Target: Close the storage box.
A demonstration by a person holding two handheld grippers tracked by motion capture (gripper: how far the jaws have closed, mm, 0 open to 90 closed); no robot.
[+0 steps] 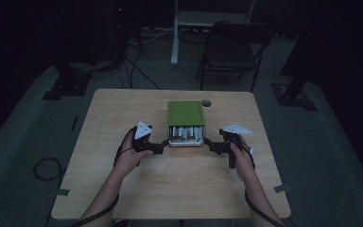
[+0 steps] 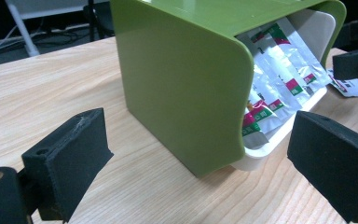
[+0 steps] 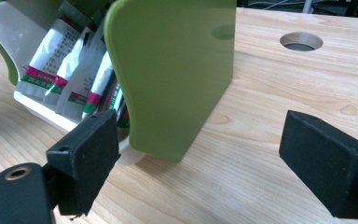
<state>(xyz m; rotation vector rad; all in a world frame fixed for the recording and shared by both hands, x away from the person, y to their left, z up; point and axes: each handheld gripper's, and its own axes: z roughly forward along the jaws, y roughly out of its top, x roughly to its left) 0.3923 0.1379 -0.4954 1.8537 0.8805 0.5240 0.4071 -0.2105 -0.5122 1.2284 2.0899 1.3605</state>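
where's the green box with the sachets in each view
High view: green box at table centre, between the two grippers.
Left gripper view: upper middle, open end facing right.
Right gripper view: upper middle, open end facing left.
Shared landmark: sachets.

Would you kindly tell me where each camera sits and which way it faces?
High view: above the person's side, looking forward and down on the table; forearms, left hand-held gripper and right hand-held gripper show.
Left gripper view: rides that gripper, facing the green box; open jaws show.
Right gripper view: faces the box's other side; open jaws show.
All share the box and its sachets.
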